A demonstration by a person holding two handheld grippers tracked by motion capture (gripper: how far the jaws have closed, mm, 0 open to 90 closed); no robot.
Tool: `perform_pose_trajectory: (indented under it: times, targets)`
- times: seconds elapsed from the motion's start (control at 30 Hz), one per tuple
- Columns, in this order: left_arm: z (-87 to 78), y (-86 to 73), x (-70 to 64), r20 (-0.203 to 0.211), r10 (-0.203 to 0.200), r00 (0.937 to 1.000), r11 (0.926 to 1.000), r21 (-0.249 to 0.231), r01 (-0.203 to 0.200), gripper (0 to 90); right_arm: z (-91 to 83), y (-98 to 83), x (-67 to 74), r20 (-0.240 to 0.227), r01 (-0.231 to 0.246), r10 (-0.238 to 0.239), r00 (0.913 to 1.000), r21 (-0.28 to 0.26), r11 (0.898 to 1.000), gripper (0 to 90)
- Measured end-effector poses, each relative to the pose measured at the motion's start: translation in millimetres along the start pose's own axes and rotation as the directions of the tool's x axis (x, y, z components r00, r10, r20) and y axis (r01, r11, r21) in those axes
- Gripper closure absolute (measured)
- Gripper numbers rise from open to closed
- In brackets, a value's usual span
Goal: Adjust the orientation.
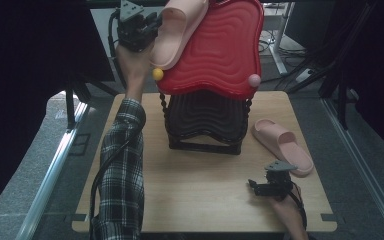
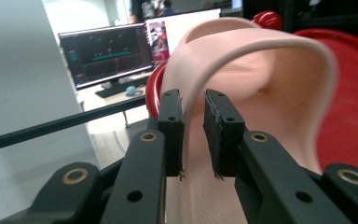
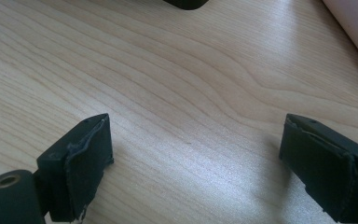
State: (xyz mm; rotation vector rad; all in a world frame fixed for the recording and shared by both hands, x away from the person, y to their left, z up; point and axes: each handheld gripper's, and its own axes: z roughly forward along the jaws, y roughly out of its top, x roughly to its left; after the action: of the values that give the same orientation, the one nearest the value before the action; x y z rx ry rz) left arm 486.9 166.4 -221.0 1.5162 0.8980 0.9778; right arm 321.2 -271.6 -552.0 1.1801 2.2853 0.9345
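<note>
The left gripper (image 2: 193, 135) has its jaws slightly apart around the strap of a pink slipper (image 2: 242, 93); the right gripper (image 3: 196, 163) is spread wide above the table (image 3: 168, 70).

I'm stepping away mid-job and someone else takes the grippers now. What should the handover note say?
Left gripper: raised at the red top shelf of the rack, jaws slightly apart around the strap of a pink slipper; a small gap shows beside the strap, so the grip looks released or loose.
Right gripper: open, holding nothing, low over the wooden table.
Second pink slipper: lies on the table right of the rack, near the right gripper.
Done: first slipper brought up to the top shelf.
Left: probably let go fully, then shelve the second slipper.
</note>
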Motion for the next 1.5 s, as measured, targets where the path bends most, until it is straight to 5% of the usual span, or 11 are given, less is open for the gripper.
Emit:
perform_pose_trajectory:
  times: [0.17,0.5,0.63,0.8,0.9,1.0,1.07,1.23,1.4,1.5]
  targets:
    - [11.6,4.4,-4.8,-0.049,0.009,0.9988,0.9997,0.023,-0.008,81.7,-0.2,-0.2,0.1,-0.001,0.002,-0.002,1.0000,-0.001,1.000,9.4]
    - [19.6,11.4,-18.7,-0.117,-0.076,0.9902,0.9959,0.038,0.081,81.3,-0.2,-0.2,0.1,-0.001,0.003,-0.003,1.0000,-0.001,1.000,9.4]
    - [13.4,7.5,-13.1,-0.027,-0.095,0.9951,0.9952,0.020,0.096,74.5,-0.3,-0.2,0.1,-0.001,0.003,-0.003,1.0000,-0.001,1.000,9.4]
    - [-0.8,0.8,-7.6,0.005,-0.082,0.9966,0.9961,-0.031,0.082,70.9,-0.2,-0.1,0.1,0.000,0.002,-0.002,1.0000,-0.001,1.000,9.4]
    - [-16.5,-11.7,4.8,0.026,-0.135,0.9905,0.9865,-0.090,0.137,73.1,-0.2,-0.1,0.1,0.000,0.003,-0.003,1.0000,-0.001,1.000,9.4]
    - [-20.5,-19.8,10.7,0.034,-0.149,0.9882,0.9857,-0.074,0.151,78.2,-0.2,-0.1,0.0,-0.001,0.004,-0.004,1.0000,-0.002,1.000,9.4]
    - [-24.9,-32.7,14.0,0.042,-0.113,0.9927,0.9931,-0.026,0.114,82.1,-0.1,-0.2,0.0,0.000,0.004,-0.004,1.0000,-0.002,1.000,9.4]
    - [-27.2,-47.9,12.7,0.080,-0.087,0.9930,0.9962,0.017,0.085,85.1,-0.2,-0.2,0.1,0.001,0.003,-0.003,1.0000,-0.002,1.000,9.4]
    - [-27.9,-55.4,10.6,0.152,-0.116,0.9816,0.9932,0.028,0.113,88.9,-0.1,-0.2,0.2,0.001,0.002,-0.002,1.0000,-0.002,1.000,9.4]
    - [-25.4,-53.9,-1.2,0.188,-0.070,0.9798,0.9971,0.042,0.063,88.4,-0.1,-0.2,0.2,0.001,0.002,-0.002,1.0000,-0.002,1.000,9.4]
